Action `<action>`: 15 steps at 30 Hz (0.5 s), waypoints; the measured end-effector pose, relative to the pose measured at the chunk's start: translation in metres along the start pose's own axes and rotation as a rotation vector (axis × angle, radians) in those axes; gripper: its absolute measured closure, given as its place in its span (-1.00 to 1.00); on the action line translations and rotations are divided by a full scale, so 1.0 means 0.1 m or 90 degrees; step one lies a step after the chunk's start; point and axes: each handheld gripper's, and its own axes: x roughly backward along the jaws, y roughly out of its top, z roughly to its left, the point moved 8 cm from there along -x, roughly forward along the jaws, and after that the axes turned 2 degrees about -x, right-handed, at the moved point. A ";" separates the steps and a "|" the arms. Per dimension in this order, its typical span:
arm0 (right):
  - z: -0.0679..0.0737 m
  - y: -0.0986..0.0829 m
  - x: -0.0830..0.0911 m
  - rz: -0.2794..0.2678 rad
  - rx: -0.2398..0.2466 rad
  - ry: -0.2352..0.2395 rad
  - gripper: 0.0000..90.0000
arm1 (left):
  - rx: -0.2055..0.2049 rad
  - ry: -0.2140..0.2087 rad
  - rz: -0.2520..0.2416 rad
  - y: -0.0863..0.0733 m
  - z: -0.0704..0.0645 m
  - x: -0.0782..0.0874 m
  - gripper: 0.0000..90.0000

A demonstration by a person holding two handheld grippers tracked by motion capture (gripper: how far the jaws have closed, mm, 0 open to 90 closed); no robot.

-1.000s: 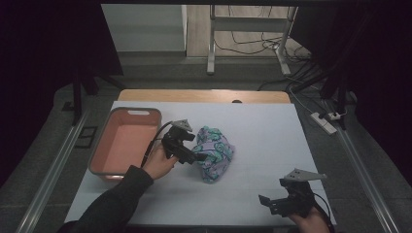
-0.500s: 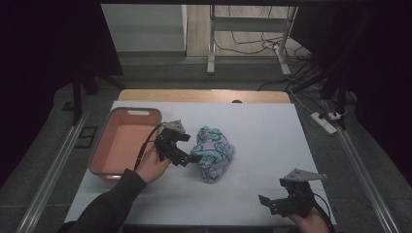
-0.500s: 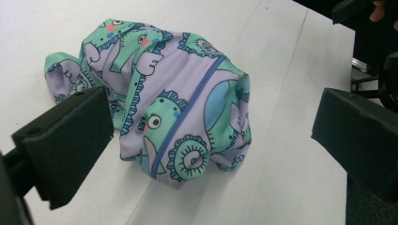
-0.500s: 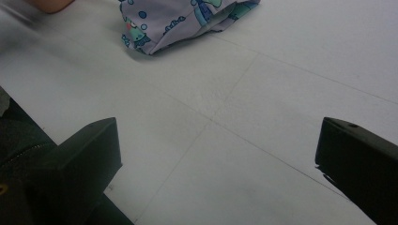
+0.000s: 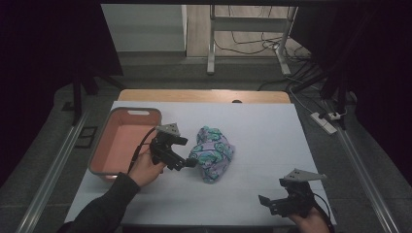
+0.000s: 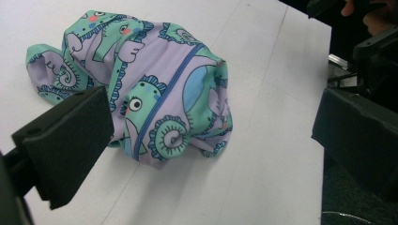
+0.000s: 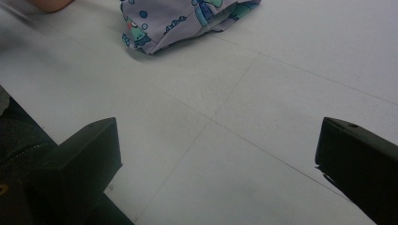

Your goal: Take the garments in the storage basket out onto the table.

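On the white table (image 5: 272, 136) in a dark room, the left gripper (image 5: 187, 162), jaws wide and empty, sits at nine o'clock of the crumpled patterned cloth (image 5: 212, 153); best close low on its near fold, while the right gripper (image 5: 266, 201) waits open, empty, at five o'clock.

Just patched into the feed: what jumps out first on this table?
The crumpled patterned cloth, purple and green, sits mid-table on the white cover. The left tool is open right at its left edge, with a pink tub beyond it on the table's left side. The right tool is open at the near right corner, away from the cloth.
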 end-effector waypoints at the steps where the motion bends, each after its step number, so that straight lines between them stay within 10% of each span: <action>1: 0.00 0.00 0.00 0.000 0.000 0.000 -0.98 | -0.001 0.000 -0.001 -0.01 0.00 0.01 -1.00; 15: 0.00 0.00 0.00 0.000 0.003 0.001 -0.98 | 0.005 0.021 -0.008 -0.11 -0.03 0.14 -1.00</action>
